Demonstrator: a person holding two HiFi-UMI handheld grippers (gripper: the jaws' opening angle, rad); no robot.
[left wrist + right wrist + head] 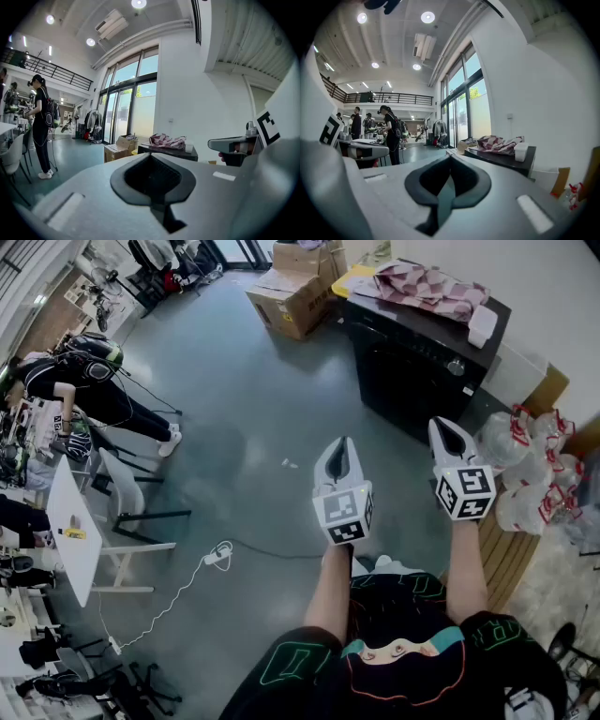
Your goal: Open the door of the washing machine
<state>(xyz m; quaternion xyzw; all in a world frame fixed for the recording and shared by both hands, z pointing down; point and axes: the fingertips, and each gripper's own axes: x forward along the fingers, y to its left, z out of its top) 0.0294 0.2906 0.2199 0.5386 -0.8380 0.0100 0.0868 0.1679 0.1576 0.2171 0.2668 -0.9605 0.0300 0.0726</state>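
Abreast, left gripper (344,442) and right gripper (442,426) point forward.

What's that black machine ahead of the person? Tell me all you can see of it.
The washing machine is a black, boxy unit standing upright on the grey floor, door seemingly shut, with a round knob on its front. A pink patterned cloth and a small white box lie on top.

My left gripper (343,448) and right gripper (444,430) are pale grey with dark inner pads, and each bears black-and-white square markers. The washing machine (412,371) is black. The cloth (427,285) on it is pink and white, checked. The cardboard boxes (291,298) are brown, the floor (244,409) grey-green, the bags (530,465) white with red.
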